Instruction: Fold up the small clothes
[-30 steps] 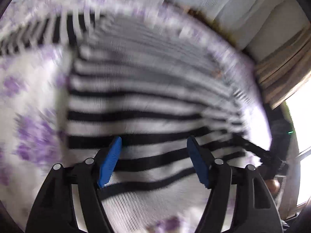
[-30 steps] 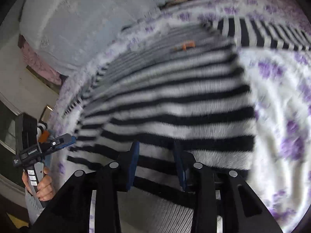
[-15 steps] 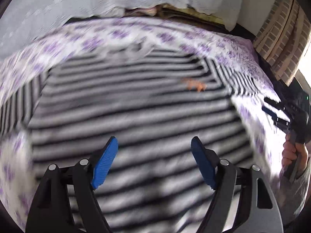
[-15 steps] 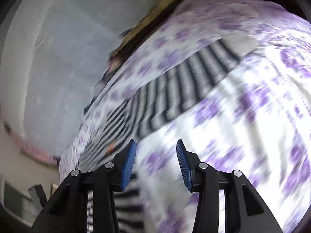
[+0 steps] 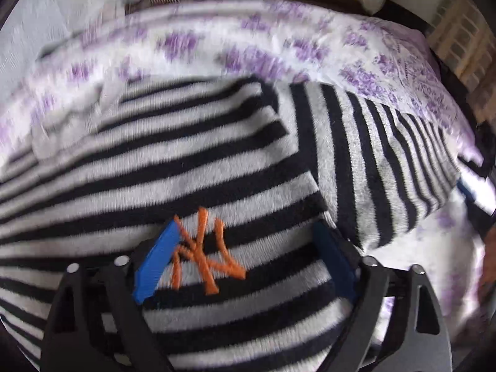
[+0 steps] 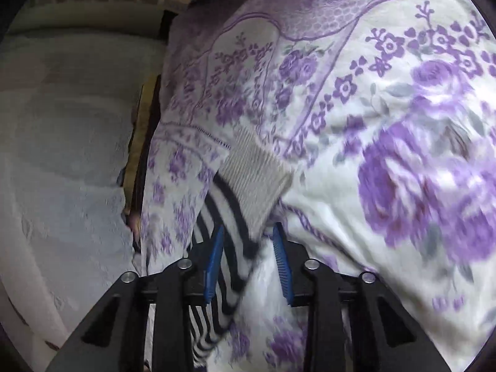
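A black-and-white striped sweater [image 5: 192,161] with an orange logo [image 5: 201,251] lies spread on a purple-flowered bedspread [image 5: 279,46]. My left gripper [image 5: 245,263] is open, its blue pads on either side of the logo, low over the chest. One sleeve [image 5: 387,161] stretches to the right. In the right wrist view, my right gripper [image 6: 248,263] is open around the end of that striped sleeve [image 6: 229,248], just behind its pale ribbed cuff [image 6: 257,179]. The jaws do not press the cloth.
The flowered bedspread [image 6: 403,124] fills the right wrist view. A pale grey quilted cover [image 6: 62,155] lies beyond the bed edge on the left. A brick-patterned wall [image 5: 458,40] stands at the far right in the left wrist view.
My left gripper has moved forward over the sweater to the logo. My right gripper has swung away from the sweater body and now straddles the sleeve end near the cuff.
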`<state>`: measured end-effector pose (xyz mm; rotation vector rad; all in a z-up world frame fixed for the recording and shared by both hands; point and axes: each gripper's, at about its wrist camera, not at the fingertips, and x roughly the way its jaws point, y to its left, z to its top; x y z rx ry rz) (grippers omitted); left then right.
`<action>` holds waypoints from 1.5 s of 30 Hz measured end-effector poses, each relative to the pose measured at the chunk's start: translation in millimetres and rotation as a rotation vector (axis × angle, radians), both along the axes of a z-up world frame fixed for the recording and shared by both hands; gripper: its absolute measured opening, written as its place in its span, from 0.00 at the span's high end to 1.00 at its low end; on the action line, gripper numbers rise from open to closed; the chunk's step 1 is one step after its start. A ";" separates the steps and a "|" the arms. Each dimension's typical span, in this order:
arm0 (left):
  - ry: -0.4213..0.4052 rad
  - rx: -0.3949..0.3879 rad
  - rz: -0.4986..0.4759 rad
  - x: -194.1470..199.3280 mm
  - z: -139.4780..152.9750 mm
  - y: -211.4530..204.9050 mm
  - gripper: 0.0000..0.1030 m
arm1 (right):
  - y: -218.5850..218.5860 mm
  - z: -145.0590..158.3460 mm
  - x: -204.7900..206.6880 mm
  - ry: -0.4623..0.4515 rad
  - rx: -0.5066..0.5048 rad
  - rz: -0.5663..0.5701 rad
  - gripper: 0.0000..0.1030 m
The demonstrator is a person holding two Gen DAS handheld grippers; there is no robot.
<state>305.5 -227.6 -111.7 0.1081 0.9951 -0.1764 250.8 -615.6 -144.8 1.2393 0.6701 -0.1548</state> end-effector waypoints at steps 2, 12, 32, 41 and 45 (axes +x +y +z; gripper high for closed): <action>-0.035 0.047 0.007 -3.6 -1.0 -5.0 0.08 | -3.8 -3.8 9.8 0.022 0.027 -0.049 0.83; -0.034 -0.021 0.008 9.8 14.8 -4.1 0.07 | 30.3 7.6 1.2 -0.102 -0.154 -0.175 0.92; 0.115 -0.331 0.094 52.0 24.4 54.5 0.05 | 212.1 121.4 22.2 -0.384 -0.346 0.513 0.92; 0.043 -0.274 0.119 37.9 40.0 81.9 0.06 | 296.1 132.5 19.2 -0.390 -0.399 0.679 0.92; 0.013 -0.266 0.153 31.1 52.6 112.9 0.06 | 323.1 140.0 21.7 -0.408 -0.391 0.716 0.92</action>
